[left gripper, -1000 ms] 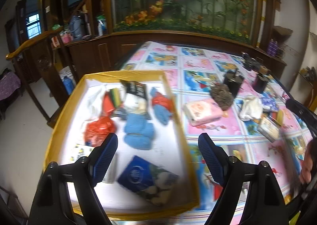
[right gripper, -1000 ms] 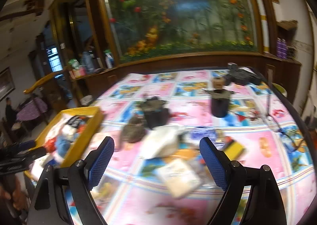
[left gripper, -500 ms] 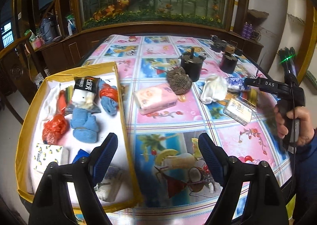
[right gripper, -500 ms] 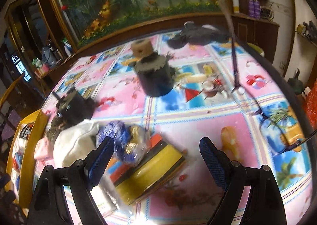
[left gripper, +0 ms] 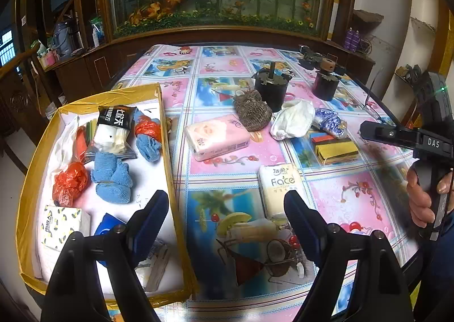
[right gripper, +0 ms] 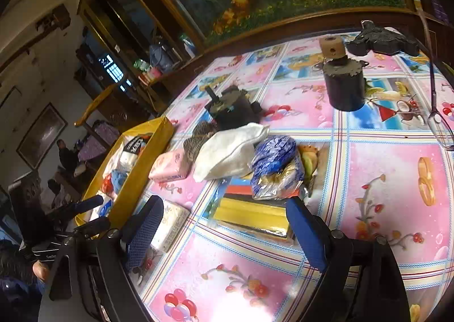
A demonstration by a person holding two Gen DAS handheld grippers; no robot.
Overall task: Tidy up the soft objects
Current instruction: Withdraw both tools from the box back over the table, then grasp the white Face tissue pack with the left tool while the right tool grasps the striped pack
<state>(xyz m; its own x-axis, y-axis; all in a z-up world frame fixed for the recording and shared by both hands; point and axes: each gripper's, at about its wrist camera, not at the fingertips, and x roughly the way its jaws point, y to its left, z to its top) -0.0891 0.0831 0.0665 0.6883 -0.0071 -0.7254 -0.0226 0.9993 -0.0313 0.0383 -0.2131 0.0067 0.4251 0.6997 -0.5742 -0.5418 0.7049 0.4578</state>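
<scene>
A yellow-rimmed box [left gripper: 165, 157] at the table's left holds blue cloths [left gripper: 113, 177], red bags and tissue packs. On the tablecloth lie a pink tissue pack [left gripper: 217, 136], a brown knitted pouch [left gripper: 252, 110], a white cloth [left gripper: 293, 119], a blue patterned bag [left gripper: 330, 123], a yellow-black pack [left gripper: 336, 147] and a white "Face" tissue pack [left gripper: 279, 187]. My left gripper [left gripper: 227, 210] is open and empty above the table's front edge. My right gripper [right gripper: 224, 222] is open and empty, just in front of the yellow-black pack [right gripper: 252, 213] and the blue bag [right gripper: 276, 161].
Two black cylinders [left gripper: 271, 88] [left gripper: 326, 82] stand behind the soft things. Glasses [right gripper: 438, 120] lie at the right. A dark object [right gripper: 380, 38] sits at the far edge. A wooden cabinet with a flower mural lies beyond the table.
My left gripper swung right from over the box to the table's front. My right gripper pulled back and turned left, so the soft pile and the box come into view.
</scene>
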